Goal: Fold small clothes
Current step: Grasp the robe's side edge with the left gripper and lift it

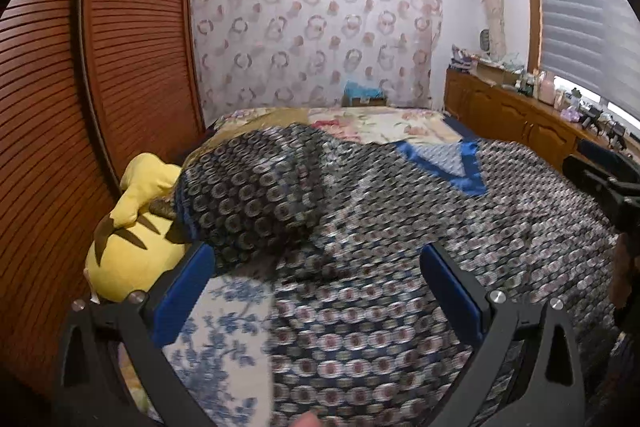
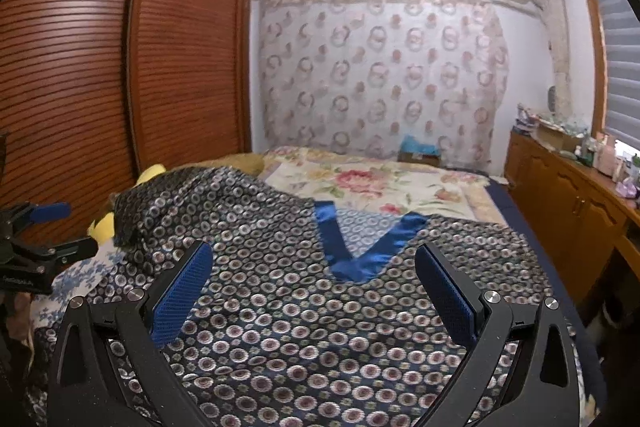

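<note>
A dark patterned garment (image 2: 288,315) with a blue satin V-neck (image 2: 352,251) lies spread on the bed. It also shows in the left wrist view (image 1: 360,267), with its left sleeve (image 1: 248,187) draped over a yellow plush toy (image 1: 132,227). My left gripper (image 1: 316,259) is open and empty, just above the garment near its left side. My right gripper (image 2: 312,259) is open and empty, above the garment's chest, below the V-neck. The left gripper also shows at the left edge of the right wrist view (image 2: 44,227).
A floral bedspread (image 2: 380,187) covers the far half of the bed. A brown louvred wardrobe (image 2: 100,67) stands along the left. A wooden cabinet (image 2: 568,195) with clutter runs along the right under the window. A patterned curtain (image 2: 380,75) hangs behind.
</note>
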Demonstrator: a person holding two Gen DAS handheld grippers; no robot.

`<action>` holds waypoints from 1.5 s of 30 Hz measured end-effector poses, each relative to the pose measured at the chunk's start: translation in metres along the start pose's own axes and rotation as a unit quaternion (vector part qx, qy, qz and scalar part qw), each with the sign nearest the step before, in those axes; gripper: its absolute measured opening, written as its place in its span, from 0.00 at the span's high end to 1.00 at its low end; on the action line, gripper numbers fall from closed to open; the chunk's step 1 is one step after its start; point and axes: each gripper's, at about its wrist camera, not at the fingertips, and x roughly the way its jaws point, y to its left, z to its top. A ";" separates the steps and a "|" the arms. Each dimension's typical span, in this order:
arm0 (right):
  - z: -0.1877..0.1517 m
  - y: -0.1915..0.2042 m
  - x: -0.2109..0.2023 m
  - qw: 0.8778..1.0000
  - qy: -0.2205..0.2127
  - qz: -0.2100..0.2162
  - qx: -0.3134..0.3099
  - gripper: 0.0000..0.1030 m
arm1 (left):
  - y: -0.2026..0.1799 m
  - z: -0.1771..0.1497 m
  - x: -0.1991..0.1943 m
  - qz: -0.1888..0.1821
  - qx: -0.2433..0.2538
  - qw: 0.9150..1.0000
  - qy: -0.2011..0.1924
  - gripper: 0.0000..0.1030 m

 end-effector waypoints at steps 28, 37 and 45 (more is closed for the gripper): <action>-0.025 0.043 0.047 0.991 0.098 0.078 -0.053 0.00 | 0.136 0.015 0.094 -0.076 -0.139 0.984 0.082 0.17; -0.025 0.051 0.056 0.986 0.115 0.104 -0.056 0.00 | 0.150 0.012 0.116 -0.104 -0.201 0.969 0.098 0.31; -0.032 0.053 0.056 0.985 0.122 0.112 -0.055 0.00 | 0.151 0.007 0.119 -0.139 -0.204 0.964 0.101 0.74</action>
